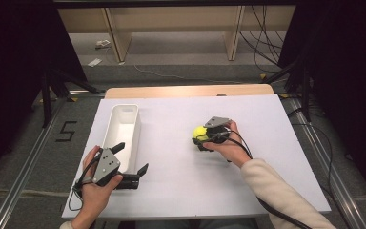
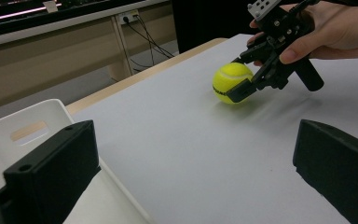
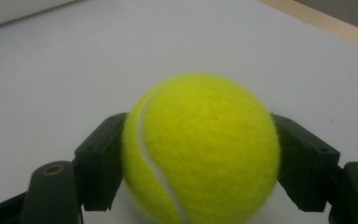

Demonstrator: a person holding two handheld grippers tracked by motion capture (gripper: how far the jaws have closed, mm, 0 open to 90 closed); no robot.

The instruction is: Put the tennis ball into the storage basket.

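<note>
A yellow tennis ball [image 1: 199, 131] [image 2: 232, 81] [image 3: 200, 149] sits right of the middle of the white table top [image 1: 181, 176], low against its surface. My right gripper [image 1: 198, 136] [image 2: 239, 77] [image 3: 200, 161] is shut on it, with one black jaw pressed to each side of the ball. At the front left, my left gripper [image 1: 133, 156] [image 2: 193, 172] stands open with nothing between its jaws. It is beside the near end of a long white bin [image 1: 136, 129] [image 2: 28, 121] and points toward the ball.
The white bin lies lengthwise along the table's left side and looks empty. A wooden strip [image 1: 190, 90] edges the far side of the table. Cables [image 1: 248, 152] trail from both grippers. Beyond the table are a grey floor and shelving legs.
</note>
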